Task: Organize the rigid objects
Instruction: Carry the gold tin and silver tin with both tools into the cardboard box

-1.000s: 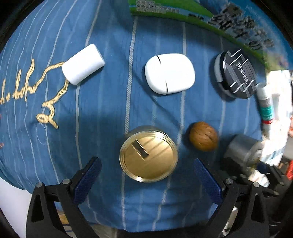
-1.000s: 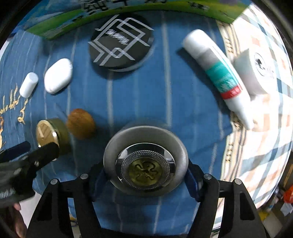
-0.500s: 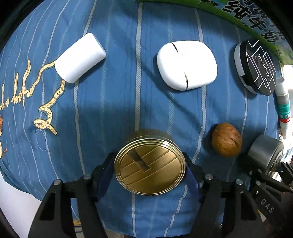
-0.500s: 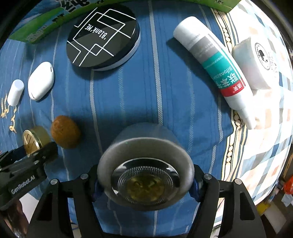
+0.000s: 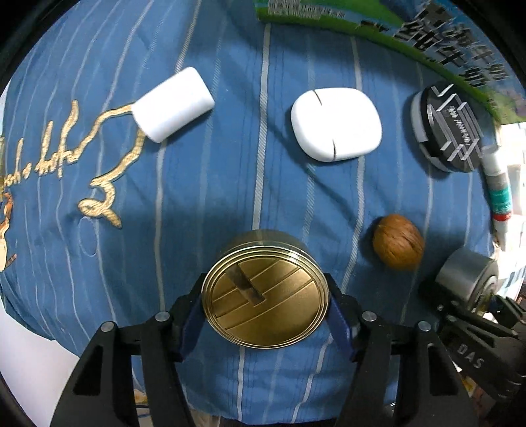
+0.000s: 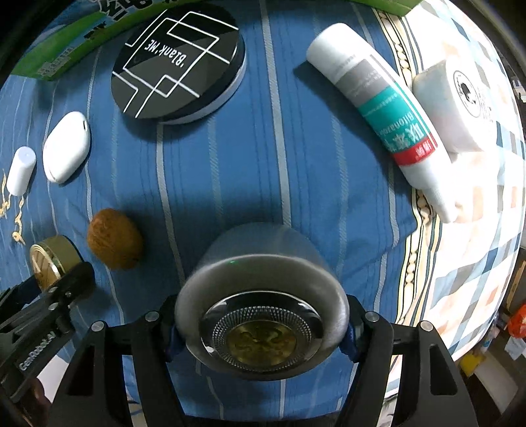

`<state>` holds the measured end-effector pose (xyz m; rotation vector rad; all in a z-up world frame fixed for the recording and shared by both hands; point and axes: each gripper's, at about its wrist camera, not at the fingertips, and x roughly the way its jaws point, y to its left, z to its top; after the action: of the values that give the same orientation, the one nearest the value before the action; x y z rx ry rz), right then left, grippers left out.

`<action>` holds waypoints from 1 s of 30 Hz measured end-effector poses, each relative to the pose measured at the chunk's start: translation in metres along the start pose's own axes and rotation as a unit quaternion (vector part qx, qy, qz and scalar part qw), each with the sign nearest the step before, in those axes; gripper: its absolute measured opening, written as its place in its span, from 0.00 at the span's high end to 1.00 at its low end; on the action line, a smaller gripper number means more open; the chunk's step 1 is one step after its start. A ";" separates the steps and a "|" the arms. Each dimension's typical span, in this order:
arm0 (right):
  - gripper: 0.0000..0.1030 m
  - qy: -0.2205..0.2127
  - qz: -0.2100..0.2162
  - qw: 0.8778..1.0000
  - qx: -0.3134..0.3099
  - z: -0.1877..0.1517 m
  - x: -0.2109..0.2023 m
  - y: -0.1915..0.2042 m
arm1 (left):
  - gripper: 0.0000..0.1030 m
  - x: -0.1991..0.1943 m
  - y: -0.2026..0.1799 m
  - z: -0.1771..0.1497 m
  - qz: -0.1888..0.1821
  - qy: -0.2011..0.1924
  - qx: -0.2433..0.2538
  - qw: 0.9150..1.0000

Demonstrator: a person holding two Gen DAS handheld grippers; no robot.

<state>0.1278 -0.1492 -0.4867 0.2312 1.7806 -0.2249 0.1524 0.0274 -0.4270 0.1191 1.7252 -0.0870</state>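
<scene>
A round gold tin point(image 5: 264, 295) stands on the blue striped cloth point(image 5: 230, 164). My left gripper point(image 5: 264, 303) points straight down over it. Its jaws are closing, and the blue pads touch the tin's two sides. It also shows at the left edge of the right wrist view as the gold tin point(image 6: 49, 259). My right gripper point(image 6: 261, 325) is shut on a grey metal jar point(image 6: 259, 272) with a patterned lid, low over the cloth. A walnut point(image 5: 397, 241) lies between the tin and the jar point(image 5: 466, 279).
Further back lie a small white box point(image 5: 172, 105), a white earbud case point(image 5: 335, 123) and a black round tin point(image 6: 179, 59). A white tube point(image 6: 381, 108) and a white roll point(image 6: 453, 108) lie at the right on a checked sheet. A green carton point(image 5: 394, 29) borders the back.
My left gripper went from wide open to closed around the gold tin. My right gripper sank toward the cloth with the grey jar still in it.
</scene>
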 end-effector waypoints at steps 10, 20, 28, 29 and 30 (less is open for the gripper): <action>0.30 -0.020 0.038 0.999 -0.012 -0.026 -0.025 -0.006 | 0.39 -0.058 -0.006 -0.028 -0.027 -0.050 0.019 0.998; 0.30 -0.095 0.103 0.990 -0.003 -0.042 -0.123 -0.023 | 0.39 -0.165 -0.024 -0.026 -0.080 -0.128 0.055 0.987; 0.30 -0.160 0.127 0.979 -0.020 -0.009 -0.215 -0.045 | 0.39 -0.239 -0.050 0.020 -0.095 -0.185 0.072 0.976; 0.30 -0.167 0.125 0.978 -0.021 -0.003 -0.223 -0.042 | 0.39 -0.248 -0.054 0.032 -0.099 -0.190 0.072 0.974; 0.29 -0.175 0.120 0.977 -0.026 0.008 -0.233 -0.044 | 0.39 -0.253 -0.057 0.041 -0.101 -0.192 0.072 0.973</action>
<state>0.1731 -0.2013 -0.2601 0.3451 1.3924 -0.0419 0.2242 -0.0417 -0.1843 0.0282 1.3379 -0.3631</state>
